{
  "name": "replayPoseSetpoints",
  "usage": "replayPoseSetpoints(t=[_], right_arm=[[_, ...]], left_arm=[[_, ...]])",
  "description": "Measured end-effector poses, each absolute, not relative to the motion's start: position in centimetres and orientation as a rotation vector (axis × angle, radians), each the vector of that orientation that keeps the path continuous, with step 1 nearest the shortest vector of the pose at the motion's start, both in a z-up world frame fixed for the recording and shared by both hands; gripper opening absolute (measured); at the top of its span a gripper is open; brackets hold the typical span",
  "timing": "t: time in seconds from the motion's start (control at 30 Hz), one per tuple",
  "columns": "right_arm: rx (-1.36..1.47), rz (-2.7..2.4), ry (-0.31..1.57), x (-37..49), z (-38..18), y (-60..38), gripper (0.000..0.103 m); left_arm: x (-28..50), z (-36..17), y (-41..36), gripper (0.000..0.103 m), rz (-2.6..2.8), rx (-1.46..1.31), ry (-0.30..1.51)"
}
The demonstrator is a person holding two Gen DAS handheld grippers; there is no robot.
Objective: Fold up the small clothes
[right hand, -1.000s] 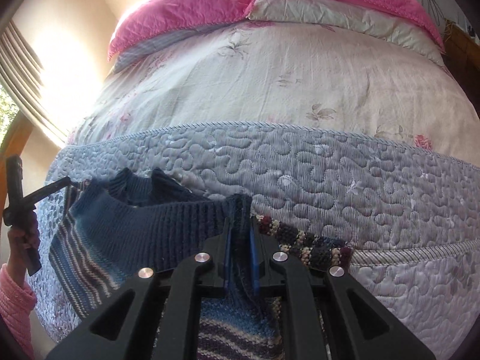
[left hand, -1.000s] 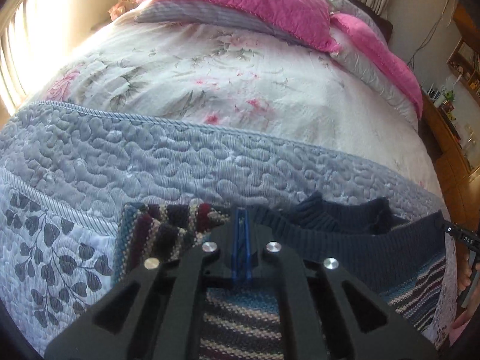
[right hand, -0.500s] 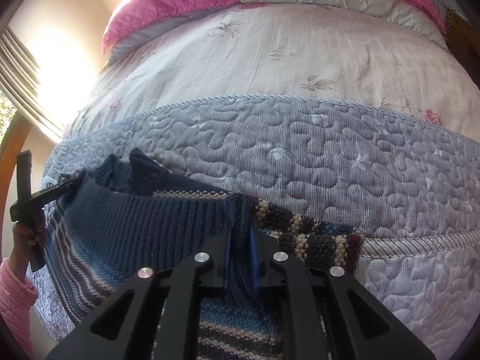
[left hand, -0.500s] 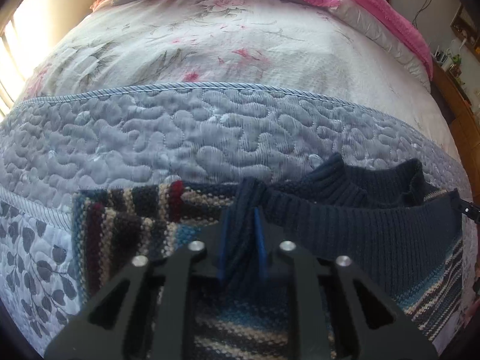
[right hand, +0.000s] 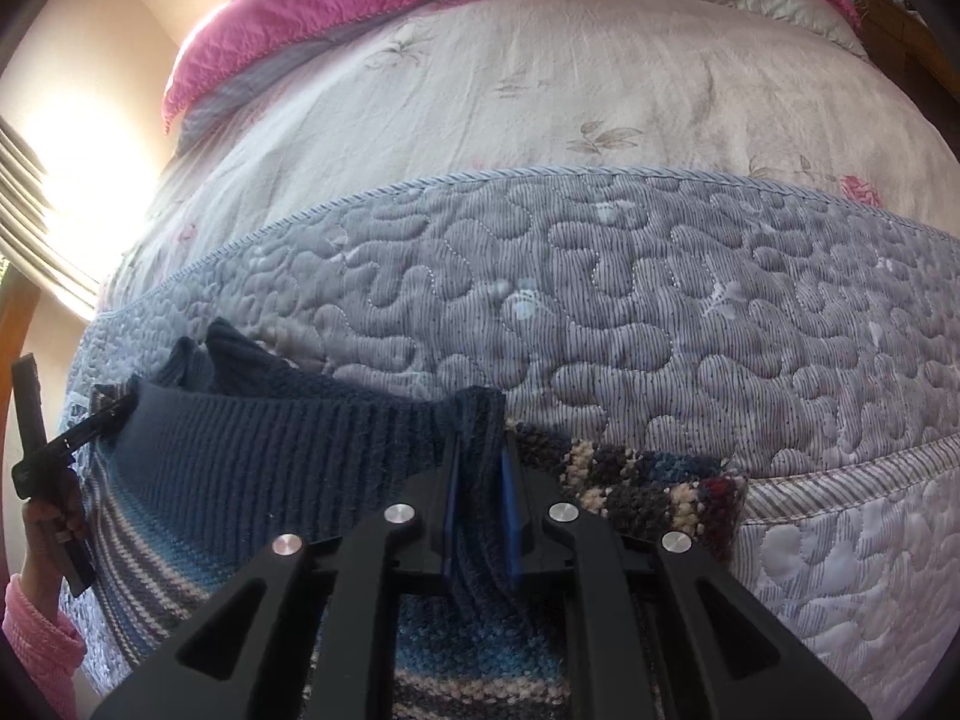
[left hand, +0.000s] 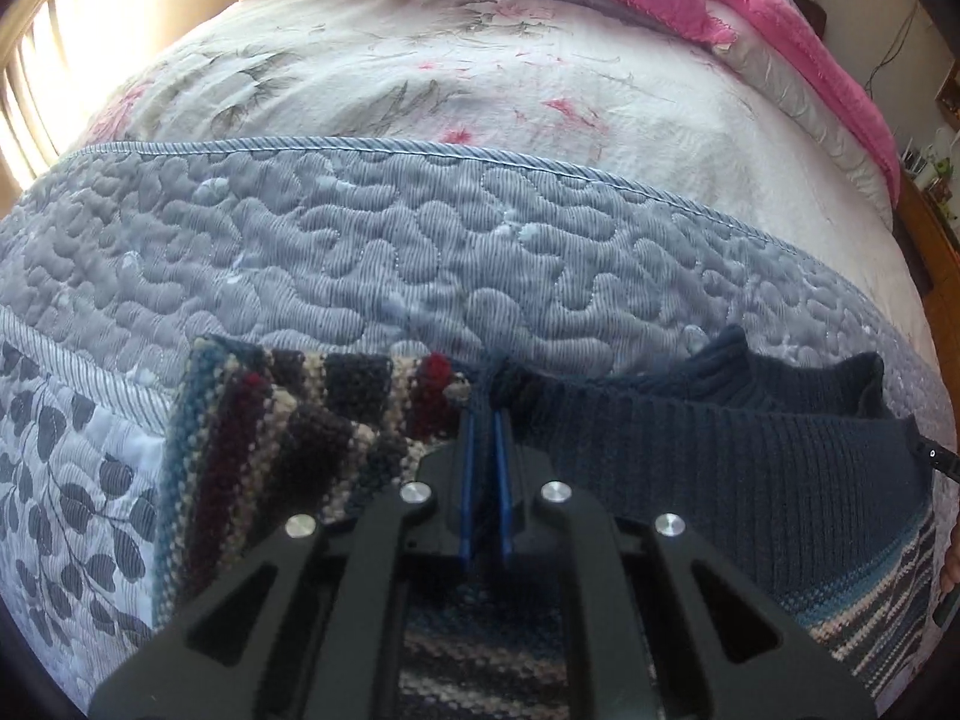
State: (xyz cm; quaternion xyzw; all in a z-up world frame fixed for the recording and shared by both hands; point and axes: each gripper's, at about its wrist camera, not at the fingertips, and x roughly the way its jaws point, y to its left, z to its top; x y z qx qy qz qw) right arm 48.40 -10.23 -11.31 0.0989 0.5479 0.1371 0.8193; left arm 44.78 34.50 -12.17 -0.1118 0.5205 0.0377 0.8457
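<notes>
Clamping the navy ribbed band of a striped knitted sweater (left hand: 720, 468) with the left gripper (left hand: 485, 420), blue pads nearly together, a thin pinch of knit between them. Gripping the same band at its other end with the right gripper (right hand: 480, 444), pads parted only by a thicker fold of navy rib. Stretching the band taut between the two, the sweater hanging down over the near edge of the bed. Showing a multicoloured striped sleeve (left hand: 282, 438) bunched just beside the left gripper, lying on the quilt. Catching, at the edge of the right wrist view, a hand (right hand: 51, 525) in a pink sleeve (right hand: 36, 648) holding the other tool.

No containers showing anywhere.

Resting farther on: a blue-grey quilted blanket (left hand: 420, 264), then a pale floral bedspread (left hand: 450, 72), then pink pillows (right hand: 312, 6) at the head.

Compared with half a second ago: sitting a little lower against the quilt, sweater edge closer to the surface, both grips unchanged, left pads narrower.
</notes>
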Motion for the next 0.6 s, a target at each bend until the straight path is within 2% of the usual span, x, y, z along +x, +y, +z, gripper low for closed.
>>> replayPoseSetpoints(t=[0.1, 0.17, 0.23, 0.27, 0.37, 0.5, 0.6], right_arm=[[0.194, 0.293, 1.154, 47.8, -10.1, -10.5, 0.022], [0.158, 0.293, 1.129, 46.5, -8.6, -10.9, 0.031], [0.15, 0.293, 1.099, 44.6, -7.0, -11.6, 0.036], [0.165, 0.309, 1.093, 43.6, -6.4, -11.9, 0.039], [0.222, 0.363, 1.127, 40.5, -6.2, -12.9, 0.04], [0.164, 0.363, 1.188, 37.1, -8.1, -12.9, 0.04], [0.093, 0.29, 1.227, 36.2, -10.2, -12.8, 0.034]], left_arm=[[44.4, -11.2, 34.4, 0.009, 0.078, -0.243, 1.107], [43.2, -9.7, 34.4, 0.016, 0.074, -0.226, 1.091], [41.1, -7.4, 34.0, 0.027, 0.057, -0.224, 1.022], [39.9, -6.6, 33.7, 0.029, 0.049, -0.223, 0.995], [36.5, -5.9, 31.8, 0.029, -0.041, -0.258, 0.986], [34.0, -7.3, 28.3, 0.029, -0.125, -0.234, 1.027], [33.5, -9.8, 27.1, 0.029, -0.106, -0.206, 1.079]])
